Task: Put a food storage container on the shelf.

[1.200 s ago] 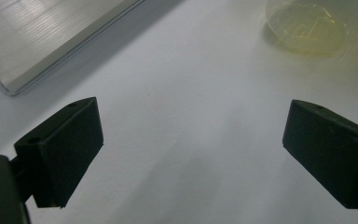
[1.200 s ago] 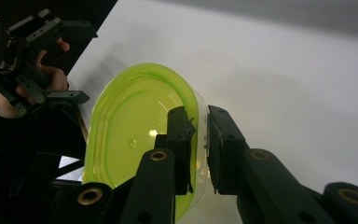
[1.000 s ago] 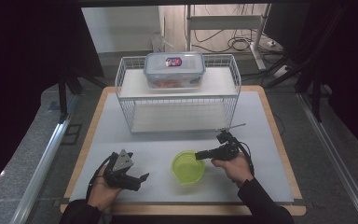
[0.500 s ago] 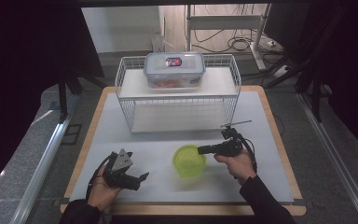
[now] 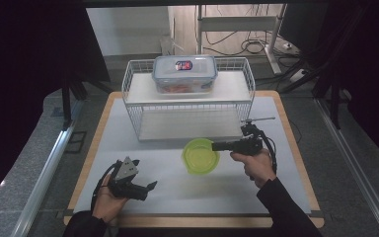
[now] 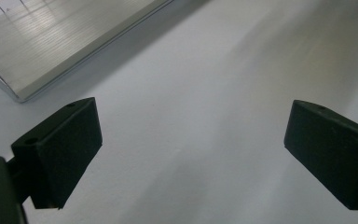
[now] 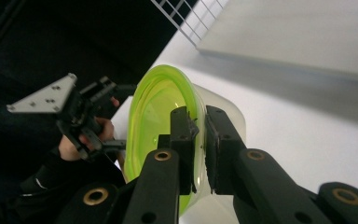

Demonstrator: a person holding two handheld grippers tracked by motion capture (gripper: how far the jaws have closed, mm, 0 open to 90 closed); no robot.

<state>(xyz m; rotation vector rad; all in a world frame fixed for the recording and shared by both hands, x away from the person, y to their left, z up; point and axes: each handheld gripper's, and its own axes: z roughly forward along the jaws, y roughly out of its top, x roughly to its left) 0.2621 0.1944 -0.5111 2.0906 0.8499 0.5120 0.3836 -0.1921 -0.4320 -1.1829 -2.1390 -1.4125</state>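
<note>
A lime-green bowl [image 5: 201, 155] hangs just above the white mat, in front of the wire rack. My right gripper [image 5: 217, 146] comes in from the right and is shut on its rim. In the right gripper view the two pads [image 7: 182, 128] pinch the bowl's wall [image 7: 154, 105], one inside and one outside, and the bowl's outer side looks pale. My left gripper [image 5: 144, 175] rests low over the mat at the front left, held in a hand. Its jaws stand wide apart [image 6: 191, 149] with only bare mat between them. The right gripper view also shows the left gripper [image 7: 74, 116] beyond the bowl.
A white wire rack [image 5: 128, 98] with two shelves stands at the back of the mat. A clear lidded food box [image 5: 184, 73] with something red inside sits on its top shelf. The mat [image 5: 187, 200] lies on a wooden-edged table, with cables and dark stands behind.
My right gripper has risen with the green bowl, which now hangs higher and closer to the rack's front. The left gripper has stayed where it was.
</note>
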